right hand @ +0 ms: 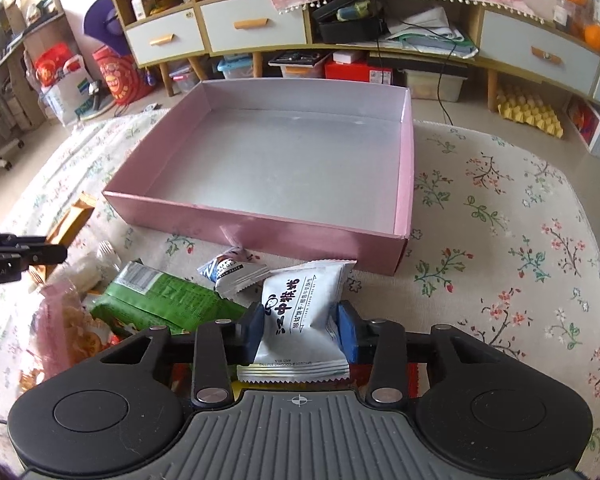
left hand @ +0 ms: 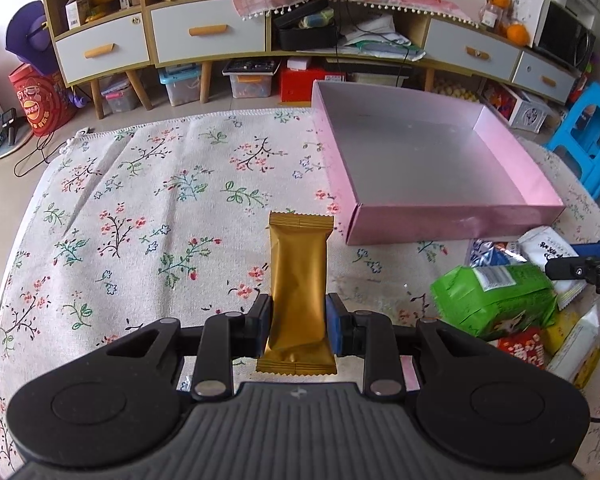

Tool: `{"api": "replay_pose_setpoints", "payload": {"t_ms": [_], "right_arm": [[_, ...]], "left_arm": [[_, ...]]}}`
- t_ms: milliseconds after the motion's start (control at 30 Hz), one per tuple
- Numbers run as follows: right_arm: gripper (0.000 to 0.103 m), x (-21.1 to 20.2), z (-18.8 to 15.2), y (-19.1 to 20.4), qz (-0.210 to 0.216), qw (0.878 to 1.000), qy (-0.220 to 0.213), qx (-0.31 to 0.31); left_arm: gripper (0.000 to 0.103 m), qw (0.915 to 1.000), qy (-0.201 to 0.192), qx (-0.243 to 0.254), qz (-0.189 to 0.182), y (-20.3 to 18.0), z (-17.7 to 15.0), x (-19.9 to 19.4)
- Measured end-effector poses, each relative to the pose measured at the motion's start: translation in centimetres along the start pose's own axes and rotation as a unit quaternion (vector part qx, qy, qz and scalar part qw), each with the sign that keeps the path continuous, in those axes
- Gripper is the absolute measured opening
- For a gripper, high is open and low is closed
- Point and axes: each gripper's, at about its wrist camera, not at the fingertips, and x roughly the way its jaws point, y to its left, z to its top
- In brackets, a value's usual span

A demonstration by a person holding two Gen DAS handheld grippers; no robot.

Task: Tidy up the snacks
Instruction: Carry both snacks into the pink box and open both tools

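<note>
Snacks: pile lies on the floral cloth [left hand: 148,200], lower right of the left wrist view, lower left of the right wrist view, just in front of the pink box [right hand: 260,224].

Left gripper [left hand: 299,326]: clenched on a gold packet [left hand: 299,280], pads pressing its lower half from both sides. Packet stands lengthwise along the fingers, crimped top end toward frame centre, lower crimp over the gripper body. Below it, bare cloth; box at upper right of frame.

Right gripper [right hand: 300,330]: clenched on a white packet [right hand: 300,304] with black print, blue pads against both sides. Packet's far edge points at the box's near wall, frame centre.

Pile contents: green bag [right hand: 168,300] left of the white packet; small grey-white packet [right hand: 236,274] just behind it, near the box wall. Box interior is grey, open top, at centre to upper centre of the right wrist view.
</note>
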Motion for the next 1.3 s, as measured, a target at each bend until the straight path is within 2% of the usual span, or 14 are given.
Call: {"api": "replay_pose_setpoints", "payload": {"t_ms": [367, 600, 933, 1300], "right_arm": [[0.038, -3.8, 1.2, -1.4, 0.032, 0.998, -0.036, 0.048], [0.038, -4.1, 3.1, -2.3, 0.038, 0.995, -0.056, 0.079], [0.038, -1.4, 6.0, -2.8, 0.047, 0.993, -0.074, 0.084], [0.039, 2.3, 6.3, -4.0, 0.053, 0.992, -0.067, 0.092]], "left_arm": [[0.026, 0.9996, -0.025, -0.010, -0.007, -1.0, 0.7, -1.3], [0.026, 0.9984, -0.050, -0.020, -0.018, -2.1, 3.0, -2.0], [0.026, 0.9978, -0.051, 0.004, -0.042, -5.4, 6.1, 1.8], [0.026, 0.9978, -0.049, 0.034, -0.028, -6.8, 6.9, 5.5]]}}
